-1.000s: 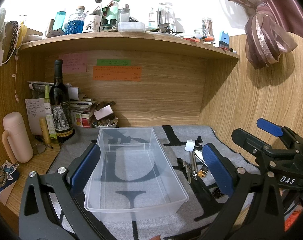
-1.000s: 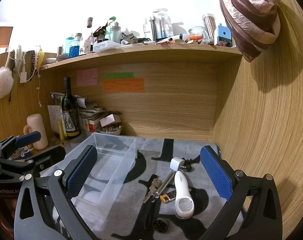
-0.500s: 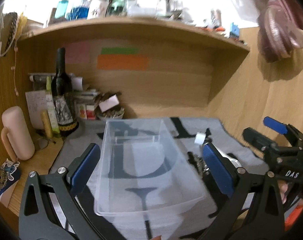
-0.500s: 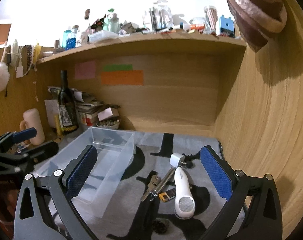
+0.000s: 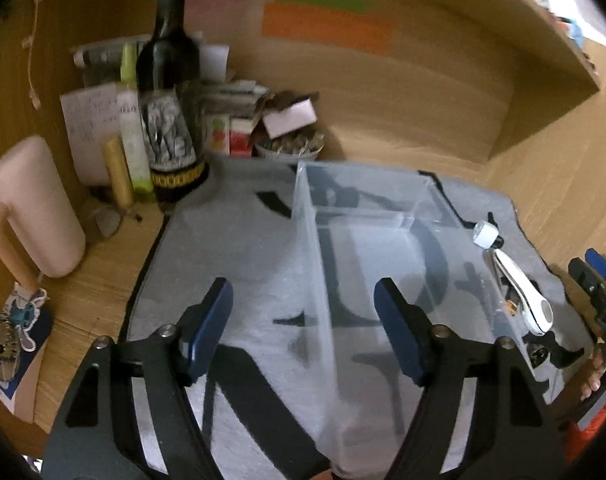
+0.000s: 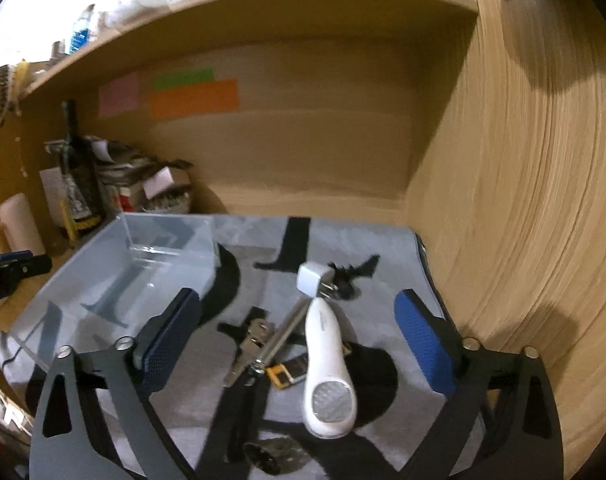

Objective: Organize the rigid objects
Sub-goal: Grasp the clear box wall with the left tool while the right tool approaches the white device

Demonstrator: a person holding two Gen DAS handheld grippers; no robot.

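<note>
On a wooden tabletop (image 5: 99, 292) covered by a grey mat (image 5: 239, 264) with black lettering, a clear plastic bin (image 5: 367, 248) sits empty at the centre of the left wrist view, its left wall running between the pads of the left hand-held gripper (image 5: 305, 328). That gripper's jaws are closing but stand apart from the wall, one pad outside the bin and one over its inside. In the right wrist view, the right hand-held gripper (image 6: 299, 344) hovers with its jaws wide and closing around a cluster of small items on the mat: a white handheld device (image 6: 327, 376) lies between the pads, untouched, with a white charger cube (image 6: 311, 278) at 12 o'clock from it, a metal tool with keys (image 6: 259, 344) at 9 o'clock, and a yellow-edged lighter (image 6: 285, 372) just beside its body. The bin lies at 10 o'clock from this cluster. A dark wine bottle (image 5: 169, 92) stands upright at 11 o'clock of the bin, a pink mug (image 5: 35, 208) further left.
</note>
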